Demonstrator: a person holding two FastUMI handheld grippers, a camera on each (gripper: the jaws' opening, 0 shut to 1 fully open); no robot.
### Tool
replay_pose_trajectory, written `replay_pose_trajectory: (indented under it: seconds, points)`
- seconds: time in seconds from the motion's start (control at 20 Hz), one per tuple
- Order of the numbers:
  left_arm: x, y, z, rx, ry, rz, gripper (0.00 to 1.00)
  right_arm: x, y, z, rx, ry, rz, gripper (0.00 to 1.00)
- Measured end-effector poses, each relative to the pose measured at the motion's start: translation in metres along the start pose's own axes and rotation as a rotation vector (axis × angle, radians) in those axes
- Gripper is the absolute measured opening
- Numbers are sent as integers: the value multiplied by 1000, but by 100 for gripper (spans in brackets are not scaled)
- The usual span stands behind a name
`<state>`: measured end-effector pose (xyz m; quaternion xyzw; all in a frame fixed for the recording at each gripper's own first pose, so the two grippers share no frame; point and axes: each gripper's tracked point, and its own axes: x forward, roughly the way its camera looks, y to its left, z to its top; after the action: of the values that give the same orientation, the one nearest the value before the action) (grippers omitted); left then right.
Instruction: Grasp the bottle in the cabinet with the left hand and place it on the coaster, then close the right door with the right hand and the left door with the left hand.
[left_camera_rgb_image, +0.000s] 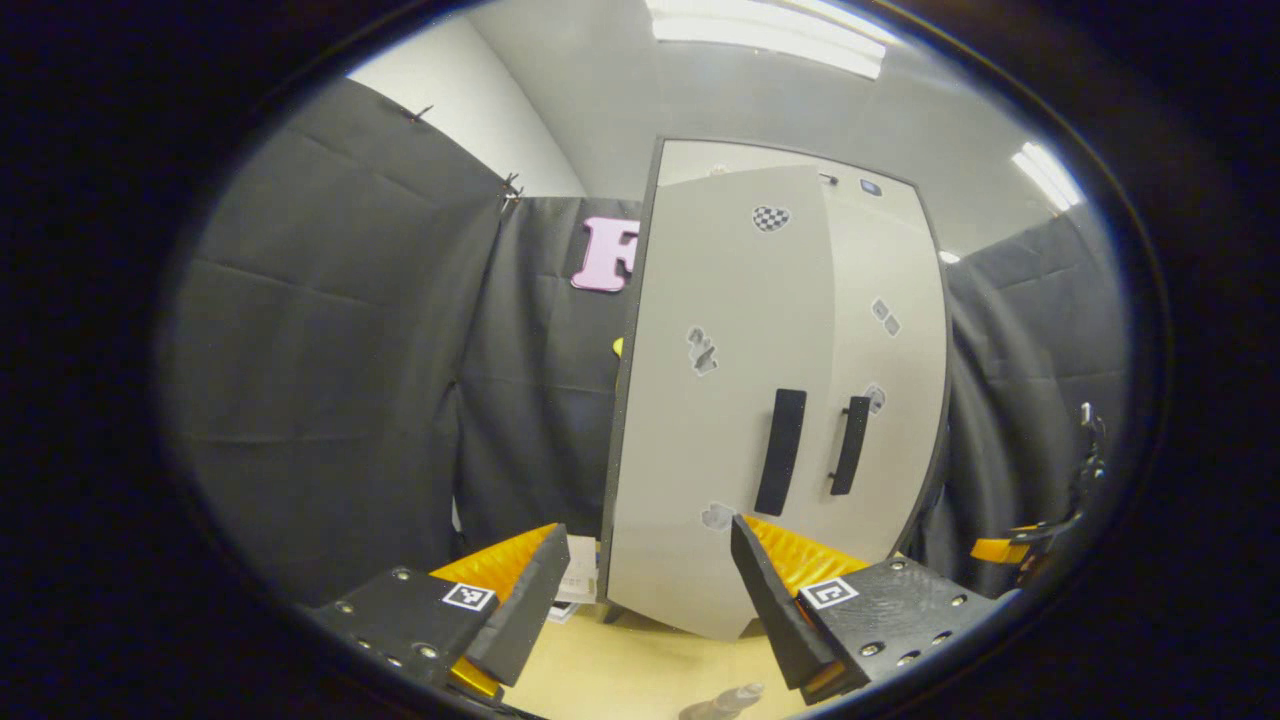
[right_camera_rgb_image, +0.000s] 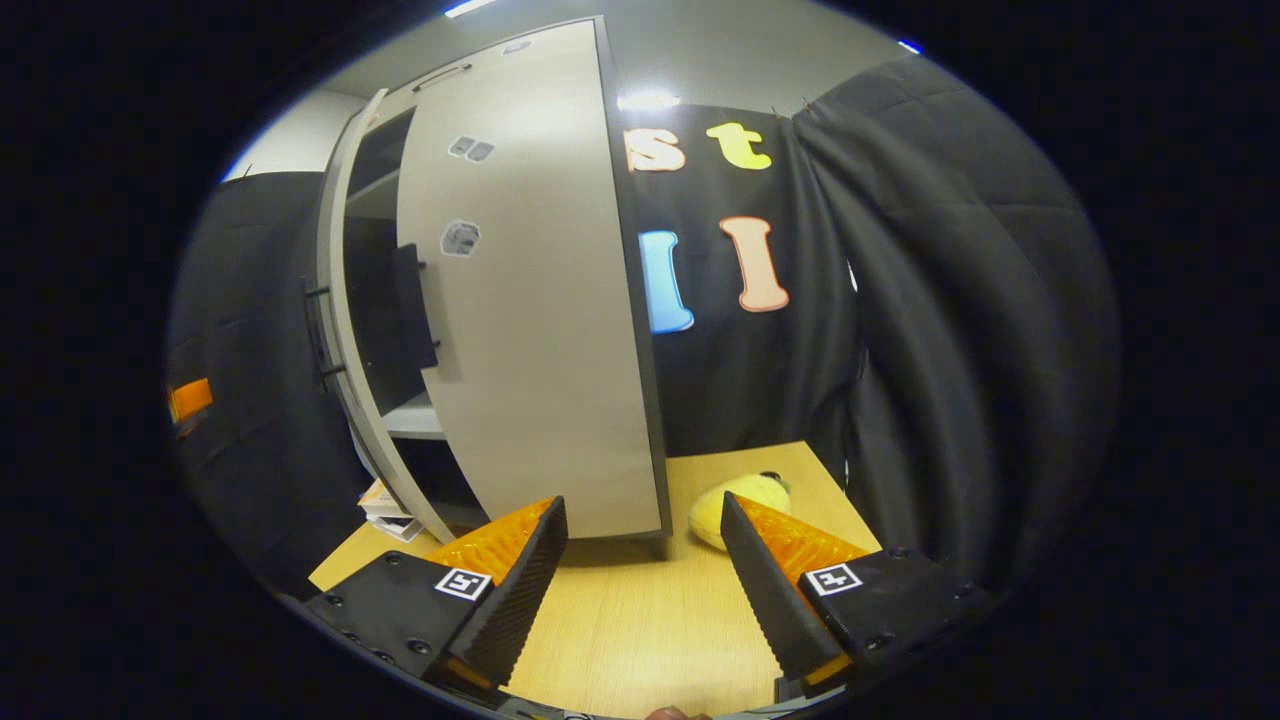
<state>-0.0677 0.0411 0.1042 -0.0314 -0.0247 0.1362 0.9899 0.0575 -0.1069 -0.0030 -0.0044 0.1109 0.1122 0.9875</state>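
Grey laminate fronts the tall cabinet (left_camera_rgb_image: 760, 400) standing on the pale wooden counter (right_camera_rgb_image: 620, 620), and both of its doors hang ajar. From the left gripper view I look between my left tongs (left_camera_rgb_image: 640, 590), fingers apart and holding nothing, straight at the outer face of the left door (left_camera_rgb_image: 720, 400) with its black bar handle (left_camera_rgb_image: 780, 452); the right door's handle (left_camera_rgb_image: 850, 445) shows just beyond it. The bottle I cannot make out for certain: a small greyish shape (left_camera_rgb_image: 722, 702) sits on the counter at the near edge below these tongs, which may be its top, but it is too cropped to say, and I see no coaster.

In the right gripper view my right tongs (right_camera_rgb_image: 640, 580) are likewise spread and empty, facing the right door (right_camera_rgb_image: 530, 300), which swings well out from the cabinet body so the dark shelves show in the gap to its left. A yellow soft toy (right_camera_rgb_image: 740, 505) lies on the counter just beside that door's free edge.

I judge the right door comes next. Its broad face stands directly ahead of the right tongs, so a forward push on the panel should swing it home.
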Motion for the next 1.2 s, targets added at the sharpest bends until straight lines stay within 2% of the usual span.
replay_pose_trajectory:
  seconds: [0.15,0.4,0.5,0.55,0.75,0.8,0.95,1.1,1.15,1.2]
  points:
    - [-17,3,8,17,-40,15,97,-9,6,37,-2,-74,16,98]
    - [-12,26,22,43,-90,57,94,-20,17,89,-9,-196,-28,98]
    - [-2,31,27,23,-105,44,88,-24,22,105,-21,-238,-55,98]
    - [4,33,28,9,-111,30,88,-26,23,111,-36,-258,-71,98]
    - [20,52,29,-32,-123,1,89,-24,43,120,-94,-292,-96,98]
    - [23,57,29,-36,-124,-3,92,-23,48,120,-99,-287,-97,98]
    - [28,71,29,-22,-133,-11,100,-19,66,118,-97,-278,-86,98]
    - [34,85,29,2,-133,-2,100,-14,76,116,-93,-270,-86,98]
    - [35,88,29,5,-134,1,100,-12,81,114,-89,-263,-78,92]
    - [36,91,27,8,-133,5,100,-9,85,112,-87,-256,-71,98]
